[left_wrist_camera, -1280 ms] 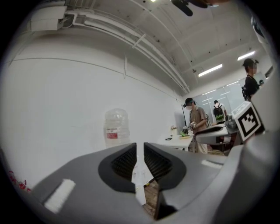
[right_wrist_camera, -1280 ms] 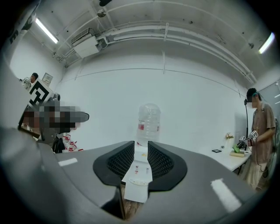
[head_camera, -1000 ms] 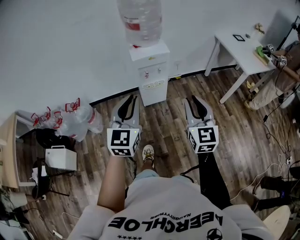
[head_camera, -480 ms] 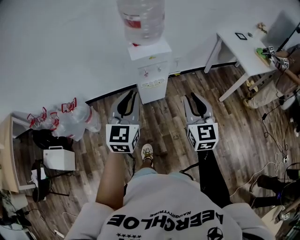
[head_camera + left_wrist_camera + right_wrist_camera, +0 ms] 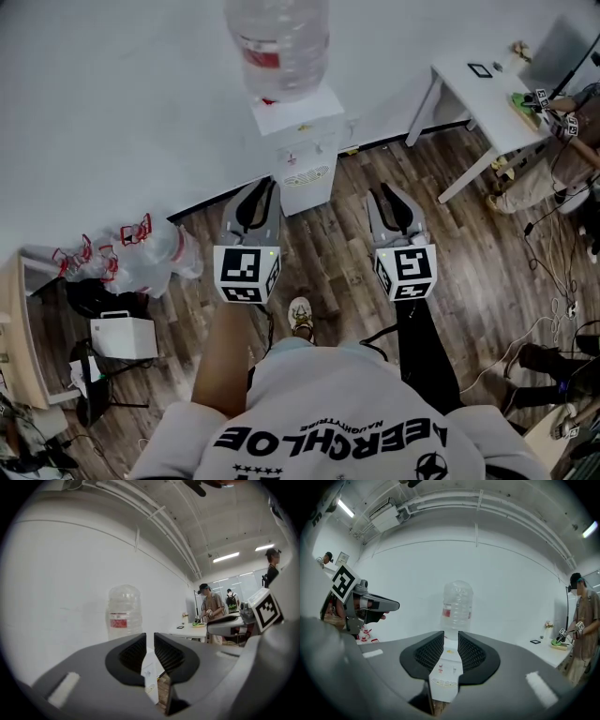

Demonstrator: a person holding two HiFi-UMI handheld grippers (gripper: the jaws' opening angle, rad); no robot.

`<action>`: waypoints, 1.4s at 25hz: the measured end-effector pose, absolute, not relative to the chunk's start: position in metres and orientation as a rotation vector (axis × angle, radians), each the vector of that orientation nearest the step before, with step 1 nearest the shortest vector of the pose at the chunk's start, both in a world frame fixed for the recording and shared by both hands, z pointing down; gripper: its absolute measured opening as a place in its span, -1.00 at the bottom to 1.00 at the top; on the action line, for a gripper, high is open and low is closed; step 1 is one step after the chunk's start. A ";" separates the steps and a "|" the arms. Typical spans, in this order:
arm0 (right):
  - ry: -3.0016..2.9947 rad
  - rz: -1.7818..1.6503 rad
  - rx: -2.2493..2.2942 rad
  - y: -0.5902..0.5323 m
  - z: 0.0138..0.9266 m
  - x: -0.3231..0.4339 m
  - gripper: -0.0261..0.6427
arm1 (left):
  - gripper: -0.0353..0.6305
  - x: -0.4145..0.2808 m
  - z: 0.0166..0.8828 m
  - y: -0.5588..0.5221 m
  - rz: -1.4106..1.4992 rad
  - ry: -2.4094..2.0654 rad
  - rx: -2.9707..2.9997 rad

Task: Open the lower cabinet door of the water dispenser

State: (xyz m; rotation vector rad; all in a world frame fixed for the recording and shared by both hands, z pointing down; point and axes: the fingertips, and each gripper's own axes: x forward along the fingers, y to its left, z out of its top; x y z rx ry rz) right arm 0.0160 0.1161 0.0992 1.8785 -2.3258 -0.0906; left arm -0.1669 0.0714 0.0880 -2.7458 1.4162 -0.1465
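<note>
The white water dispenser [image 5: 298, 141] stands against the wall with a clear bottle [image 5: 279, 42] on top. Its lower cabinet door [image 5: 309, 194] is closed under the drip tray. My left gripper [image 5: 262, 187] and right gripper [image 5: 386, 194] are held level side by side, short of the dispenser and touching nothing. In the left gripper view the left gripper [image 5: 150, 641] is open by a narrow gap that shows the dispenser [image 5: 151, 672]. In the right gripper view the right gripper [image 5: 451, 641] is open, and the dispenser [image 5: 446, 674] and bottle [image 5: 457, 604] show through its gap.
A white table [image 5: 487, 89] stands at the right with a person [image 5: 553, 159] beside it. Several empty water bottles [image 5: 155, 246] and a white box [image 5: 122, 337] lie at the left by the wall. Cables [image 5: 553, 309] run over the wooden floor on the right.
The person has stepped forward with both grippers toward the dispenser, and the things on the floor at the left have slid down the picture. Both jaws stand as before.
</note>
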 end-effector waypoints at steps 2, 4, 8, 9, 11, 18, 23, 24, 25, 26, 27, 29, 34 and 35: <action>-2.318 -0.089 1.890 0.105 0.100 0.013 -0.70 | -0.72 -0.169 0.088 0.059 -0.146 1.403 -2.752; -2.307 -0.084 1.904 0.095 0.101 0.010 -0.70 | -0.72 -0.172 0.090 0.046 -0.146 1.393 -2.759; -2.281 -0.073 1.932 0.078 0.105 0.006 -0.70 | -0.72 -0.177 0.094 0.023 -0.150 1.368 -2.774; -2.275 -0.073 1.937 0.074 0.106 0.005 -0.70 | -0.72 -0.177 0.095 0.018 -0.151 1.360 -2.777; -2.262 -0.077 1.946 0.066 0.106 0.004 -0.69 | -0.72 -0.177 0.096 0.008 -0.153 1.342 -2.783; -2.204 -0.106 1.967 0.043 0.103 0.004 -0.70 | -0.72 -0.178 0.096 -0.021 -0.126 1.300 -2.800; -2.159 -0.087 1.994 0.035 0.107 0.015 -0.70 | -0.72 -0.178 0.102 -0.035 -0.120 1.299 -2.819; -2.149 -0.081 1.995 0.034 0.109 0.017 -0.70 | -0.72 -0.178 0.105 -0.038 -0.123 1.298 -2.823; -2.140 -0.071 2.001 0.034 0.111 0.020 -0.70 | -0.72 -0.178 0.107 -0.040 -0.127 1.297 -2.827; -2.134 -0.062 2.010 0.033 0.112 0.023 -0.70 | -0.72 -0.177 0.109 -0.042 -0.128 1.299 -2.831; -2.134 -0.057 2.017 0.032 0.112 0.025 -0.70 | -0.72 -0.177 0.110 -0.045 -0.126 1.303 -2.834; -2.138 -0.059 2.019 0.029 0.111 0.026 -0.70 | -0.72 -0.176 0.110 -0.049 -0.119 1.311 -2.837; -2.146 -0.067 2.005 0.022 0.111 0.022 -0.70 | -0.72 -0.173 0.108 -0.051 -0.110 1.274 -2.834; -2.148 -0.067 2.001 0.021 0.111 0.020 -0.70 | -0.72 -0.173 0.108 -0.051 -0.110 1.267 -2.833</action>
